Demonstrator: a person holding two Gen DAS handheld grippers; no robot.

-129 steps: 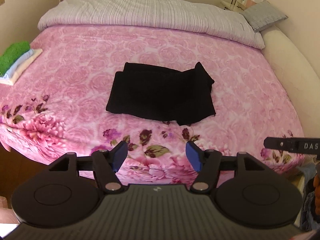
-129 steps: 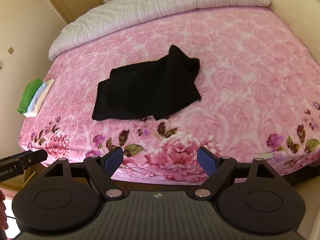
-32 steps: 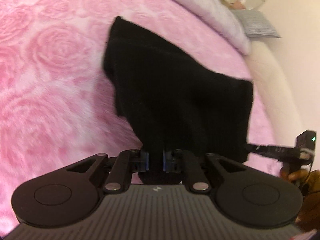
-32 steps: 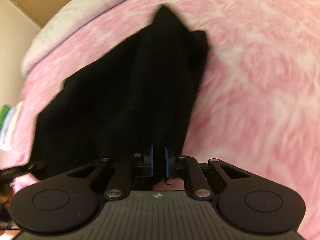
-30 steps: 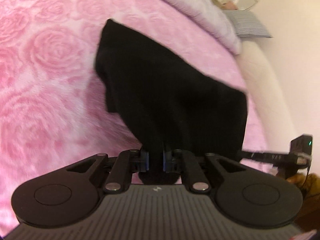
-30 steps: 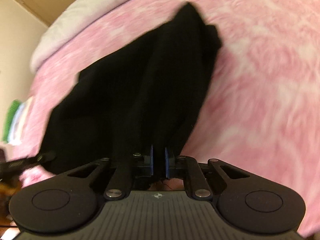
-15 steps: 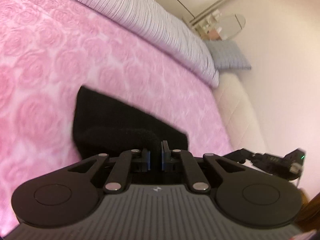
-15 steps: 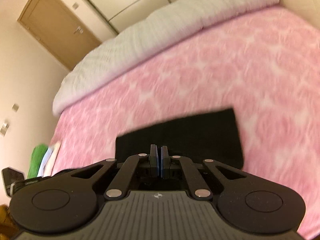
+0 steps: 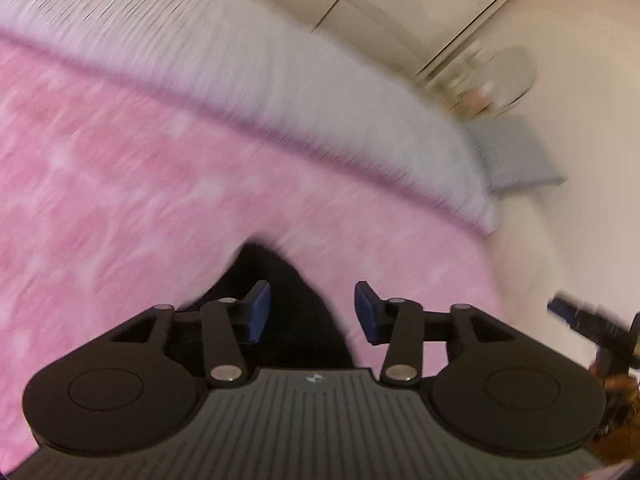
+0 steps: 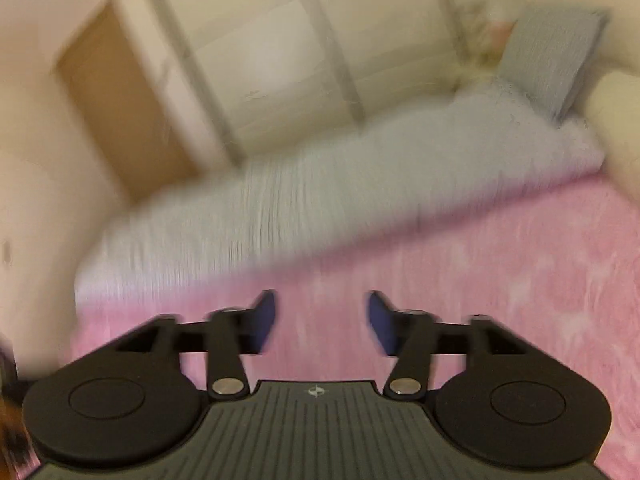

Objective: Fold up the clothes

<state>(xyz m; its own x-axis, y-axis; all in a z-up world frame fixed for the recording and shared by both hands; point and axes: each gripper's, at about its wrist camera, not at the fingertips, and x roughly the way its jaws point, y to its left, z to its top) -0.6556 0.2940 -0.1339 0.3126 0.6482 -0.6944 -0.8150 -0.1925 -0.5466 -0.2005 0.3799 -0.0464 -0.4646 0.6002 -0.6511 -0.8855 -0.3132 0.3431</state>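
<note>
Nearest in the left wrist view, the left gripper (image 9: pixel 312 312) has its blue pads spread wide apart with nothing between them. Just beyond and below the pads, a peak of the black garment (image 9: pixel 280 304) rises at about 6 o'clock of the frame, lying on the pink rose-patterned bedspread (image 9: pixel 120 184); the cloth sits between the two fingers in the picture, but touches neither pad as far as can be seen. At 3 to 4 o'clock, near the frame edge, a blurred part of the right gripper (image 9: pixel 588 320) pokes in.

In the right wrist view, the right gripper (image 10: pixel 322 320) likewise stands open, pads well apart and empty, with only pink bedspread (image 10: pixel 500 264) behind them; the garment is out of this view.

Farther off, a pale striped duvet (image 9: pixel 248 68) crosses the bed from 9 to 3 o'clock, a grey pillow (image 10: pixel 548 56) leans at 1 o'clock, and a wooden door (image 10: pixel 116 108) shows at 10 o'clock beside pale wardrobe panels (image 10: pixel 280 48). Both views are motion-blurred.
</note>
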